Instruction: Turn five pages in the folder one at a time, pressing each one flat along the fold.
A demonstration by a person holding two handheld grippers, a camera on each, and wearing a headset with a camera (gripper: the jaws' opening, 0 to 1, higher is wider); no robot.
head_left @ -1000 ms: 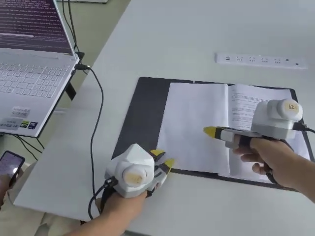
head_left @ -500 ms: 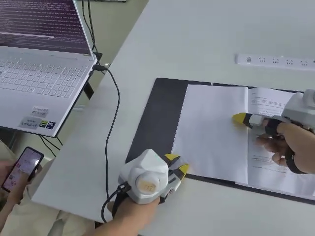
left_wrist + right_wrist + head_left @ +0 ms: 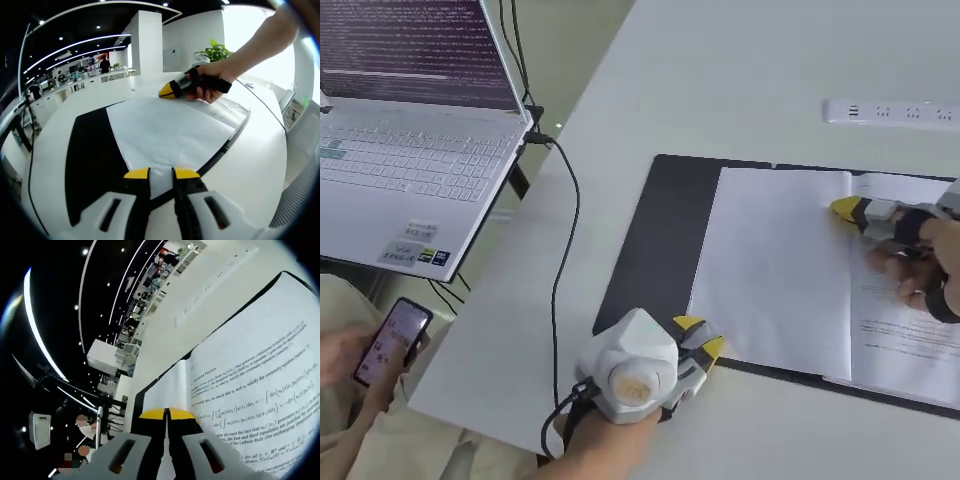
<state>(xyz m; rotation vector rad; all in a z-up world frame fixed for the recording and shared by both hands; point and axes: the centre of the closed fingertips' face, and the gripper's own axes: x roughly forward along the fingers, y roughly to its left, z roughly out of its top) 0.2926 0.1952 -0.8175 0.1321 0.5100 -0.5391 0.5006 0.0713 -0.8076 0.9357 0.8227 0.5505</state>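
Right now the table (image 3: 740,80) carries the open folder (image 3: 655,240), one blank page (image 3: 780,270) turned left. I judge I'm pressing the fold with the right gripper (image 3: 843,209), fingers clenched empty. The left gripper (image 3: 701,335) sits at the near edge, fingers slightly parted. Next comes pinching one printed sheet, whose right edge is cut off.

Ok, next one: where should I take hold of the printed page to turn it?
Take the printed page by its free outer edge, coming from the right. It lies flat and is bound at the fold, so likely only that edge lifts. The right gripper, shut at the fold, must open first.
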